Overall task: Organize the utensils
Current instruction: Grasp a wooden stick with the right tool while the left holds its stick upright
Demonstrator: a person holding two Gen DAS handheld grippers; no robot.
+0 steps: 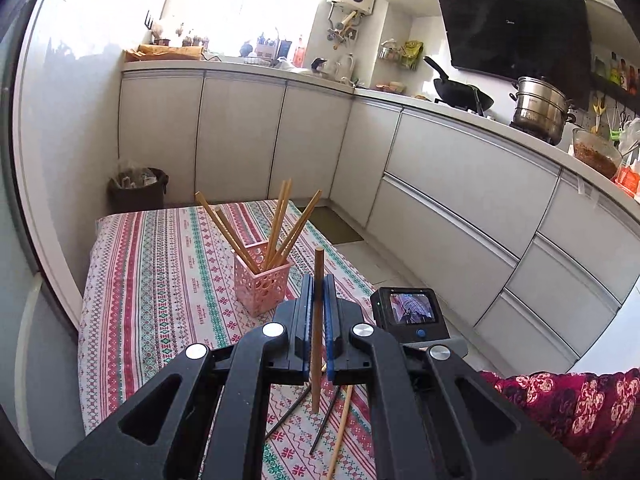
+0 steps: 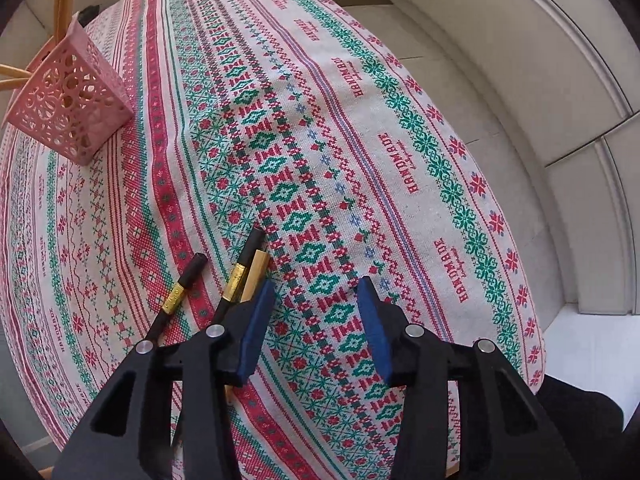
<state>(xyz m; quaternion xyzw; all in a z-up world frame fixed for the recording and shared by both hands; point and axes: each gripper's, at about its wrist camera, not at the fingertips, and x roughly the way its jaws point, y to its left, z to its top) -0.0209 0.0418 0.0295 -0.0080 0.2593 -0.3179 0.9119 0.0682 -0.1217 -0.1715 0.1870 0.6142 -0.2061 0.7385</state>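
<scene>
My left gripper (image 1: pixel 319 284) is shut on a brown wooden chopstick (image 1: pixel 318 320) and holds it upright above the table, just in front of a pink lattice holder (image 1: pixel 262 280) with several wooden chopsticks (image 1: pixel 280 220) standing in it. My right gripper (image 2: pixel 316 292) is open and empty, low over the patterned tablecloth (image 2: pixel 360 140). Two black chopsticks with gold bands (image 2: pixel 188 280) and one light wooden chopstick (image 2: pixel 256 274) lie on the cloth just left of its left finger. The pink holder also shows in the right wrist view (image 2: pixel 68 108) at the far left.
Loose chopsticks (image 1: pixel 340 424) lie on the cloth under my left gripper. The right gripper's camera (image 1: pixel 408 306) sits to its right. White cabinets (image 1: pixel 460 184) ring the table, and a dark bin (image 1: pixel 138 188) stands in the corner. A wok (image 1: pixel 460 92) and steel pot (image 1: pixel 540 108) sit on the counter.
</scene>
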